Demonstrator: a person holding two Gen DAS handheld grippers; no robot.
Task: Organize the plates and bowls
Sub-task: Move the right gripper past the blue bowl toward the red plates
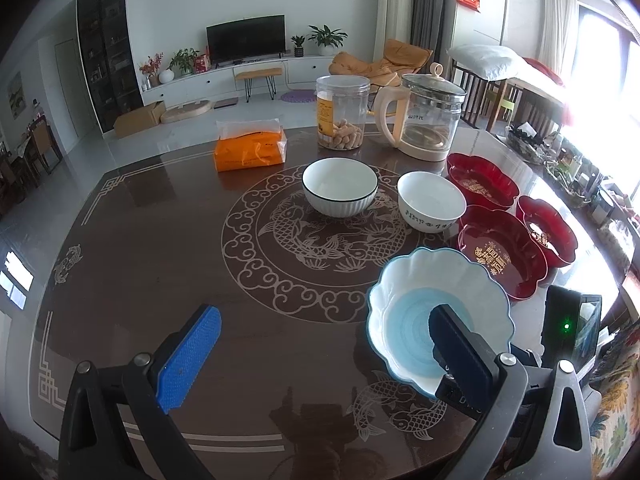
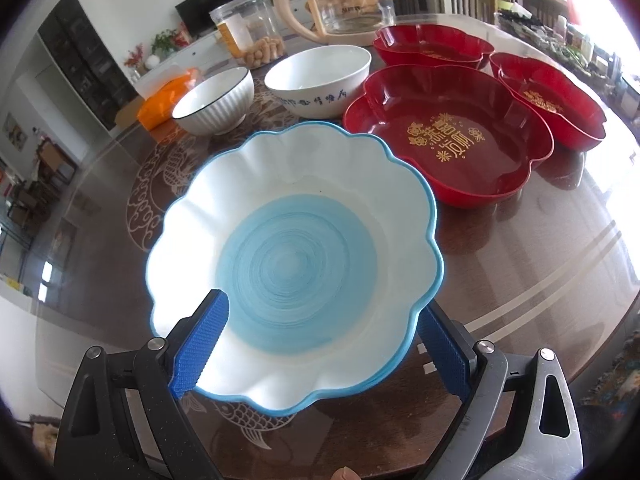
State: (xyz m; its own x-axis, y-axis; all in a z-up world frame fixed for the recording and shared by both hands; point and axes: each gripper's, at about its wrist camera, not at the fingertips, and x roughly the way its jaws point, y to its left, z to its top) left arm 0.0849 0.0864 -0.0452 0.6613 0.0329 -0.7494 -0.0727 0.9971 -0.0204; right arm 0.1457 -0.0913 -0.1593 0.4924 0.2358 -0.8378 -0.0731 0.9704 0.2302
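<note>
Right hand-held gripper (image 2: pixel 320 344): pinching the near rim of the scalloped blue bowl (image 2: pixel 296 264), one finger inside the wall, the other outside.
Left hand-held gripper (image 1: pixel 324 360): spread wide, holding nothing, above the surface (image 1: pixel 140 260).
Bowl position: directly ahead of my right hand, tilted, apparently lifted off the surface; to the right of my left hand.
Key relation: ribbed white bowl (image 2: pixel 214 100) and lettered white bowl (image 2: pixel 320 80) lie beyond it; red trays (image 2: pixel 452 148) forward-right.
Nearer hand: the right, I judge.
</note>
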